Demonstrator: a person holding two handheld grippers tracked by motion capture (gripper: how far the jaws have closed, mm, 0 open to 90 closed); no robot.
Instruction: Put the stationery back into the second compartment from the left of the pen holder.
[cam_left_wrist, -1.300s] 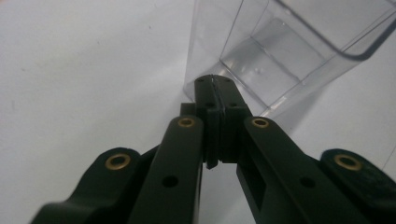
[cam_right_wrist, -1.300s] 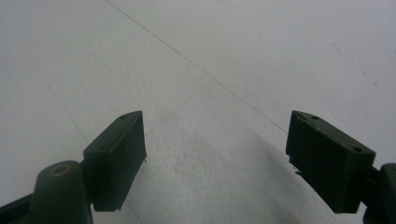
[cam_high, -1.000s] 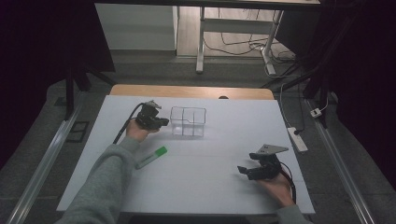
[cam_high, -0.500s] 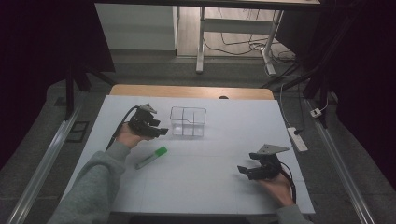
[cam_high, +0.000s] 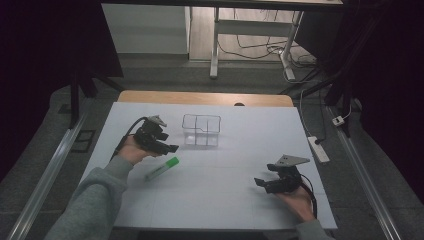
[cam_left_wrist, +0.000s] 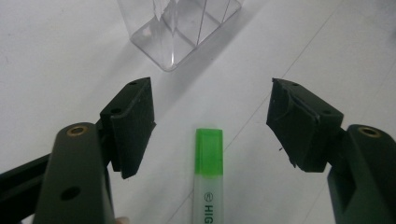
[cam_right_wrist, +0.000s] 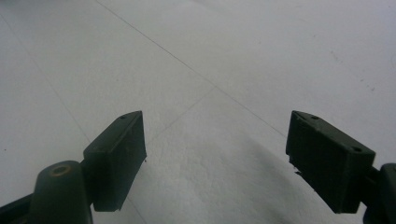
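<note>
A green highlighter (cam_high: 162, 168) lies on the white table, its green cap (cam_left_wrist: 208, 148) pointing away in the left gripper view. My left gripper (cam_high: 167, 148) hovers just above and behind it, open, the pen's cap between and below the two jaws, untouched. A clear plastic organiser box (cam_high: 201, 130) with compartments stands right of that gripper, and its corner (cam_left_wrist: 173, 32) shows ahead in the left gripper view. My right gripper (cam_high: 261, 183) rests open at the front right of the table, over bare surface (cam_right_wrist: 210, 140).
The white table top (cam_high: 240, 150) ends in a wooden strip (cam_high: 205, 98) at the far side. Beyond it stand table legs and cables on the floor. A power strip (cam_high: 317, 148) lies off the right edge.
My left gripper has moved down and toward the person, from beside the clear box to just above the highlighter. The right gripper has stayed put.
</note>
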